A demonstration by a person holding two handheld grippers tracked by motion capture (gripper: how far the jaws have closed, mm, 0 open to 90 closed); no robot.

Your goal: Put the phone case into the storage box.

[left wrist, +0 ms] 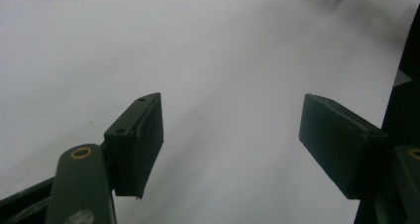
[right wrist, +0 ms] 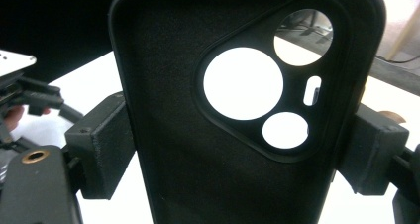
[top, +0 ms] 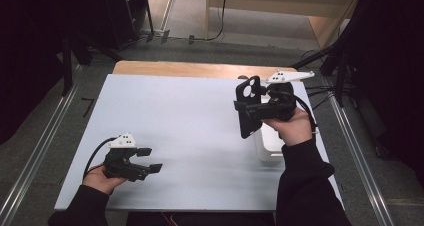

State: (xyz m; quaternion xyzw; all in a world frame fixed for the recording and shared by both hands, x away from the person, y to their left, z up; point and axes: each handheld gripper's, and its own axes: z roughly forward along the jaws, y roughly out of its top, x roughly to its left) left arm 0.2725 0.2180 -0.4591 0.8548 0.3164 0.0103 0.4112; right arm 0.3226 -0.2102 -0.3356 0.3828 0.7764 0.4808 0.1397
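A black phone case (top: 248, 109) with round camera cut-outs is held upright above the right side of the white table (top: 190, 131). My right gripper (top: 252, 108) is shut on the phone case (right wrist: 233, 120), one pad on each long edge, with the case's hollow inside facing the camera. My left gripper (top: 149, 160) rests low near the table's front left corner, held in a hand. In the left gripper view the left gripper (left wrist: 233, 144) is open, with bare white table between its pads (left wrist: 141, 142).
A white box-shaped object (top: 267, 143) lies on the table under the right hand. Wooden board (top: 200, 68) edges the table's far side. Metal rails (top: 360, 156) run along both sides on the floor. Dark stands and cables sit beyond.
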